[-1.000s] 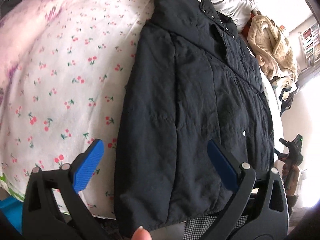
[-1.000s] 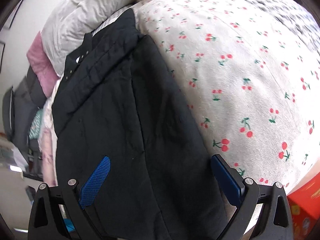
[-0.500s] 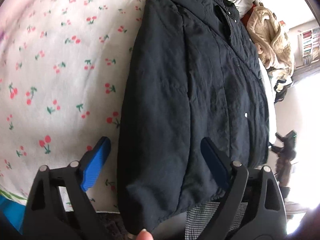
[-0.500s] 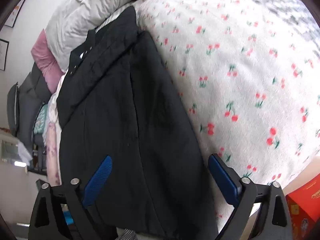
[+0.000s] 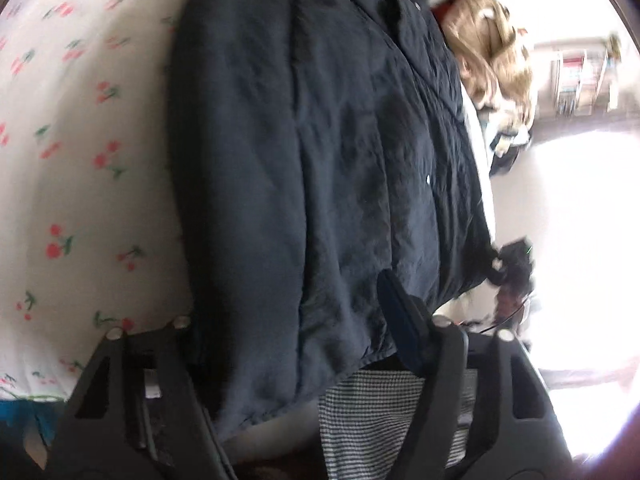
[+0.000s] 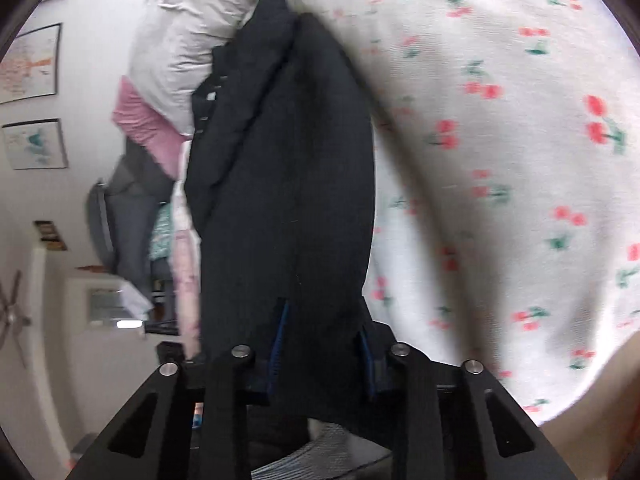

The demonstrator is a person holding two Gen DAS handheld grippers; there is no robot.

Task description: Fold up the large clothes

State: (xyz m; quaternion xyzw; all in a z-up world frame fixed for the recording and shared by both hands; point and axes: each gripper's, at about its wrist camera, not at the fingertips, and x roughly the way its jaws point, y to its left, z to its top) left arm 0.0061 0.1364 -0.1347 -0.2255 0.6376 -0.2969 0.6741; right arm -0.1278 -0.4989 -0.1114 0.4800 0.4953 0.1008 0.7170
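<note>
A dark navy jacket (image 5: 320, 152) lies folded lengthwise on a white bedsheet with red cherries (image 5: 80, 160), its collar far away and its hem at the near bed edge. My left gripper (image 5: 288, 320) straddles the hem corner; its jaws stand apart, the left finger hidden behind the cloth, the right blue pad (image 5: 396, 312) resting on the fabric. In the right wrist view the jacket (image 6: 288, 168) runs away from me, and my right gripper (image 6: 324, 340) has its blue pads (image 6: 280, 336) pressed against a bunch of the hem.
A grey pillow (image 6: 192, 32) and a pink cushion (image 6: 140, 120) lie beyond the collar. A tan fluffy garment (image 5: 496, 64) sits at the bed's far right. Checked fabric (image 5: 368, 408) hangs below the bed edge. Framed pictures (image 6: 32, 68) hang on the wall.
Both grippers moved forward and down onto the jacket's hem. The right jaws closed from wide open onto the cloth. The left jaws narrowed slightly around the hem corner.
</note>
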